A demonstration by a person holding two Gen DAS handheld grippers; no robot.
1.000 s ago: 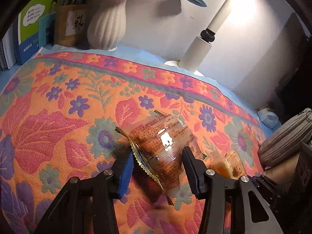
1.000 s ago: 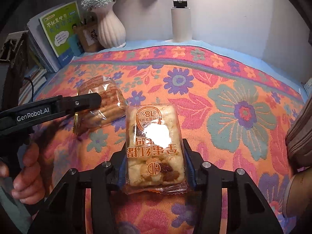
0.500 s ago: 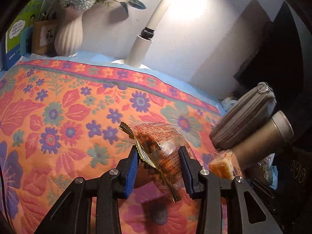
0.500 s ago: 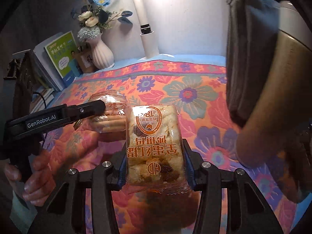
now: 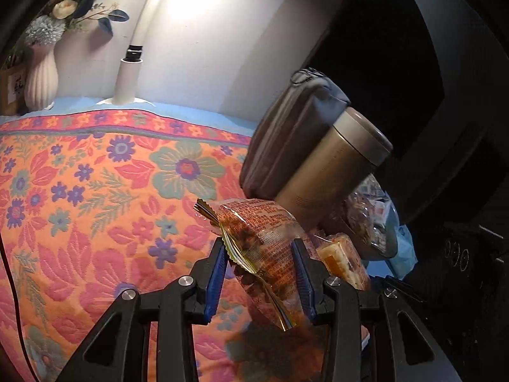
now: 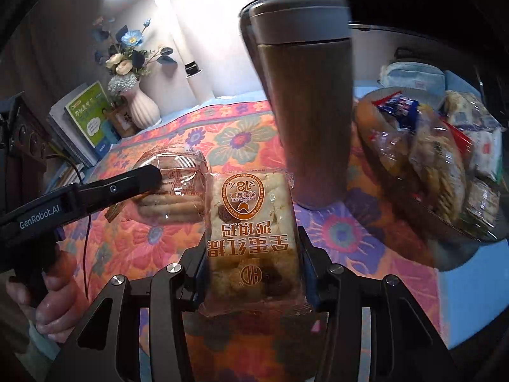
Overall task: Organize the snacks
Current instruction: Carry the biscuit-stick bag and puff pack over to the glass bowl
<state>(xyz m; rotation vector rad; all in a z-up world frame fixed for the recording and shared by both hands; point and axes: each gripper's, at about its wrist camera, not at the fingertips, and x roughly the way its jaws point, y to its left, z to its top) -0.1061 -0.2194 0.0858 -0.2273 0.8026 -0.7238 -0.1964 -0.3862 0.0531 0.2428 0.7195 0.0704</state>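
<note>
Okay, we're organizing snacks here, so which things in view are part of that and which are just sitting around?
Part of the job:
- square cake packet in the right gripper
- brown snack packet in the left gripper
- bowl of snacks

Just lying about:
- thermos
- grey pouch
- vase
- books
- lamp

The snack pile (image 6: 439,159) at three o'clock is blurry. The brown cup (image 5: 331,172) hides part of the gray pouch (image 5: 286,146).

Floral orange tablecloth (image 5: 95,191) over table; pale wall (image 5: 203,63) behind; lit white lamp (image 6: 165,9); ribbed vase (image 5: 41,79) with flowers; books (image 6: 86,117).
</note>
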